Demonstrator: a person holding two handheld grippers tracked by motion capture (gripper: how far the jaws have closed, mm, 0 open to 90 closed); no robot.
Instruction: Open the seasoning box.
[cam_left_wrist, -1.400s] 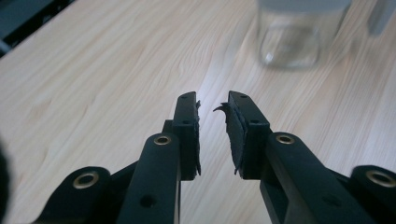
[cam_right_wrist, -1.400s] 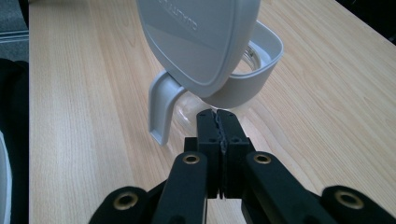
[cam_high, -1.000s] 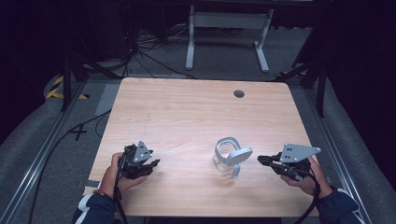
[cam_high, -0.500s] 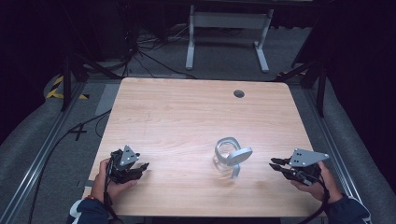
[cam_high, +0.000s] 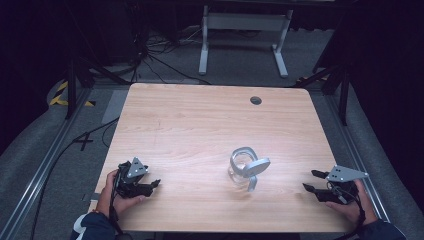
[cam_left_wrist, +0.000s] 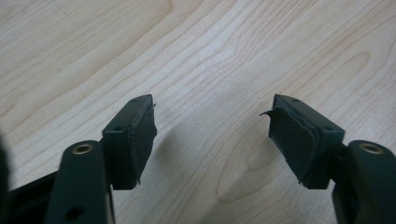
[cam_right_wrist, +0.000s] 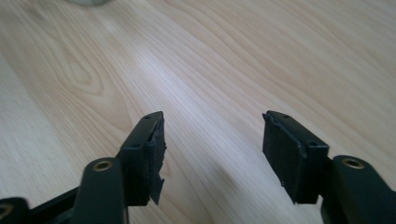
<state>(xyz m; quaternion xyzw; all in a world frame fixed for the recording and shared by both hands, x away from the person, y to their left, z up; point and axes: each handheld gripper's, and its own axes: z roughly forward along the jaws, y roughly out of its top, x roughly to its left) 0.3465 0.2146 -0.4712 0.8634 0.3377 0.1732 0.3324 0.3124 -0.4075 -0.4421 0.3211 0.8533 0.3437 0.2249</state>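
A small clear glass jar stands right of the table's middle, with a grey lid hanging tilted at its right side. My left gripper lies low near the front left corner, held by a hand, jaws apart and pointing right. In the left gripper view it is open over bare wood. My right gripper sits near the front right edge and points left toward the jar, well apart from it. In the right gripper view it is open with nothing between the pads, and the jar's base peeks in at the top.
The wooden table has a round cable hole at the back right. Behind it stands a white metal frame, and cables lie on the dark floor at the left.
Both grippers have drawn back toward the front edge and outward, the left one to the left and the right one to the right. The jar has not moved.
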